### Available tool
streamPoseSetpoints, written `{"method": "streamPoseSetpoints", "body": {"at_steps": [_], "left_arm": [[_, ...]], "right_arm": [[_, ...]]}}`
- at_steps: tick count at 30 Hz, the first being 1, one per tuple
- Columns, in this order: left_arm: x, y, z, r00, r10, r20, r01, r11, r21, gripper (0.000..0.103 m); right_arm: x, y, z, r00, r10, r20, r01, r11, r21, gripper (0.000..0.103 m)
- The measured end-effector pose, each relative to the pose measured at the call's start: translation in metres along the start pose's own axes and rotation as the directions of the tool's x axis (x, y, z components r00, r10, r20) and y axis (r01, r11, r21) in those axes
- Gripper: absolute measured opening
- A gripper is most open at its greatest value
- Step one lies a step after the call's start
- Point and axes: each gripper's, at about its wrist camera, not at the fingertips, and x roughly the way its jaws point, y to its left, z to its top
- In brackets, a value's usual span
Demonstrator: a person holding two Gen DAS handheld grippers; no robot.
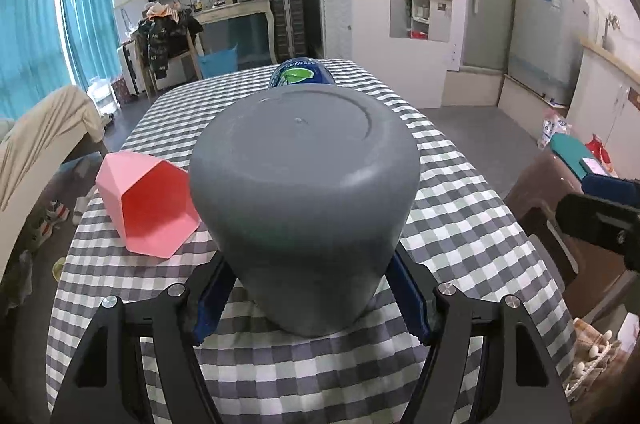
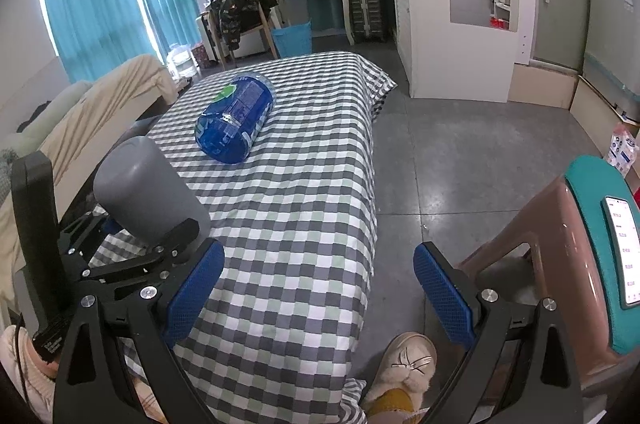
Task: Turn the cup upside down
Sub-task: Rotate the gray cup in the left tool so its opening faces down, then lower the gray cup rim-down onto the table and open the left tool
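Two blue fingers (image 1: 212, 298) of left gripper (image 1: 310, 300) clamp grey cup (image 1: 304, 200), base up, rim hidden; bottle (image 1: 301, 74) mostly blocked. Right gripper (image 2: 318, 298) spread, empty.

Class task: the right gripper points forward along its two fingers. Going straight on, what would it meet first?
The right gripper is open with nothing between its fingers. Straight ahead lies the checked tablecloth near the table's right edge, probably met first; depth is unclear.
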Motion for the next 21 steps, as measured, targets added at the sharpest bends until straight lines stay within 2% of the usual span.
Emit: {"method": "streamPoseSetpoints", "body": {"at_steps": [3,13,16,21], "left_arm": [[-0.001,-0.003,-0.004,1.0,-0.001,-0.019,0.001,1.0,0.012,0.083],[-0.047,-0.008,-0.009,0.998,0.019,0.055,-0.023,0.997,0.068,0.084],[-0.067,0.0,-0.009,0.996,0.023,0.081,-0.027,0.999,0.046,0.084],[-0.108,0.03,-0.014,0.986,0.044,0.159,-0.038,0.998,-0.043,0.084]], "right_arm": [[-0.005,0.001,0.001,1.0,0.006,0.015,-0.006,1.0,-0.002,0.096],[-0.04,0.004,-0.005,0.995,-0.009,0.096,0.008,1.0,0.009,0.096],[-0.056,0.013,-0.009,0.991,-0.011,0.13,0.011,1.0,0.001,0.096],[-0.075,0.034,-0.015,0.984,-0.014,0.177,0.017,1.0,-0.015,0.096]]}}
